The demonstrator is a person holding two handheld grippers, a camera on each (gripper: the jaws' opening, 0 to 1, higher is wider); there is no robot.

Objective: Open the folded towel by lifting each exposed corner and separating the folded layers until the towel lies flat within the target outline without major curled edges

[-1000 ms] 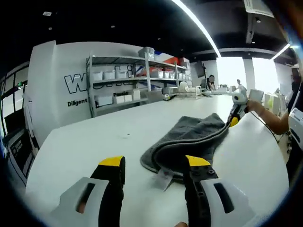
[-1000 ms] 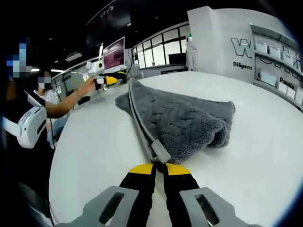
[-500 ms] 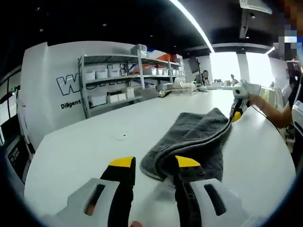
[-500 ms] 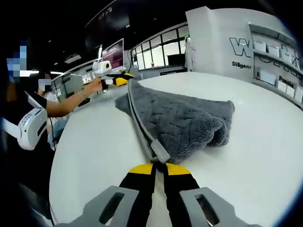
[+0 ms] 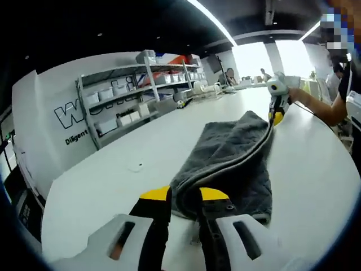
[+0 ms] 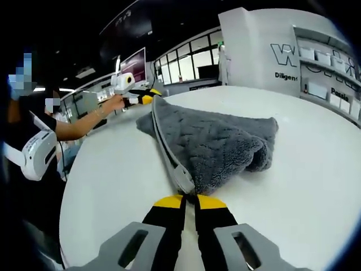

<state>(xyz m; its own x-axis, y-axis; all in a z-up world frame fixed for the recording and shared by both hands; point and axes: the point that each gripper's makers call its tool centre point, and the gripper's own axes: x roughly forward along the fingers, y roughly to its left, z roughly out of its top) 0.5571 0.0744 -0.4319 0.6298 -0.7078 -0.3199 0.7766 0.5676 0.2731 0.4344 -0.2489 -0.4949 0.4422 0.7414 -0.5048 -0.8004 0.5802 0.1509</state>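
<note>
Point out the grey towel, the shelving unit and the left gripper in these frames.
grey towel [image 6: 217, 141]: right gripper view, on its quilted top layer.
shelving unit [image 5: 121, 96]: left gripper view, on a middle shelf with bins.
left gripper [image 5: 184, 196]: left gripper view, between its yellow fingertips.

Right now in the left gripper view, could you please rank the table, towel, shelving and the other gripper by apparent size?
1. table
2. towel
3. shelving
4. right gripper
Shelving stands far back, so its rank is apparent only.
</note>
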